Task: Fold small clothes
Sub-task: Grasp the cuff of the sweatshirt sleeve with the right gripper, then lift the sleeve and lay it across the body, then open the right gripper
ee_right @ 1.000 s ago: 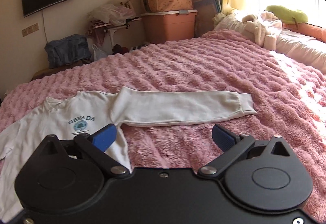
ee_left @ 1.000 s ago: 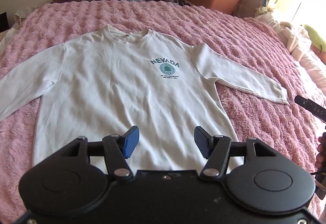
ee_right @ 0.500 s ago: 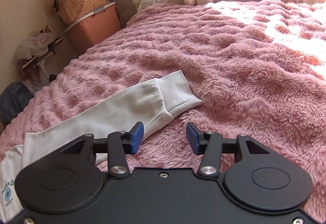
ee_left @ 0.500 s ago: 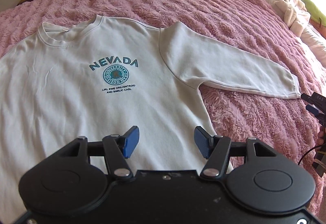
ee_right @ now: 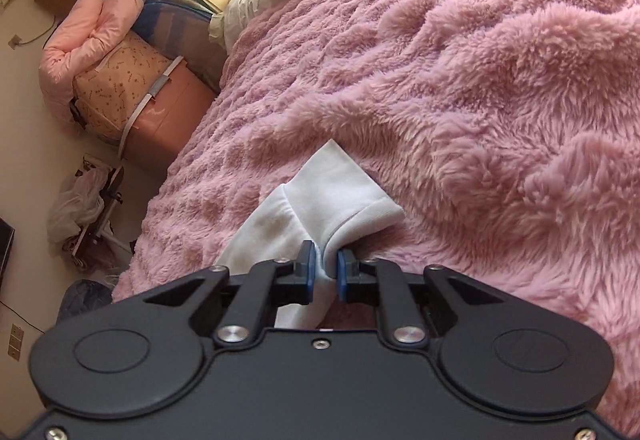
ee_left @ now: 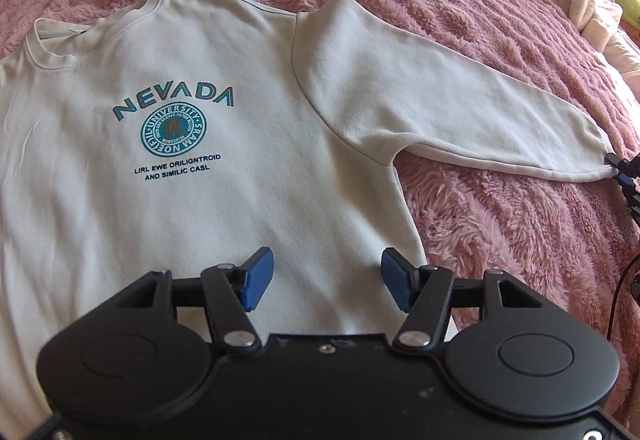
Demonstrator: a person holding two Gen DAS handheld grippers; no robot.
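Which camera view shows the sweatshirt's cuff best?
The right wrist view: the cuff fills the middle, and the right gripper has just closed on the fabric beside it. The left wrist view shows only the sleeve's far end, small, at the picture's right edge.

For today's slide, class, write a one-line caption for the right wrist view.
Right gripper, jaws just closed, pinches the white sweatshirt sleeve near its cuff on the pink fleece blanket.

Sunlit bedroom, pink fleece blanket (ee_right: 500,88)
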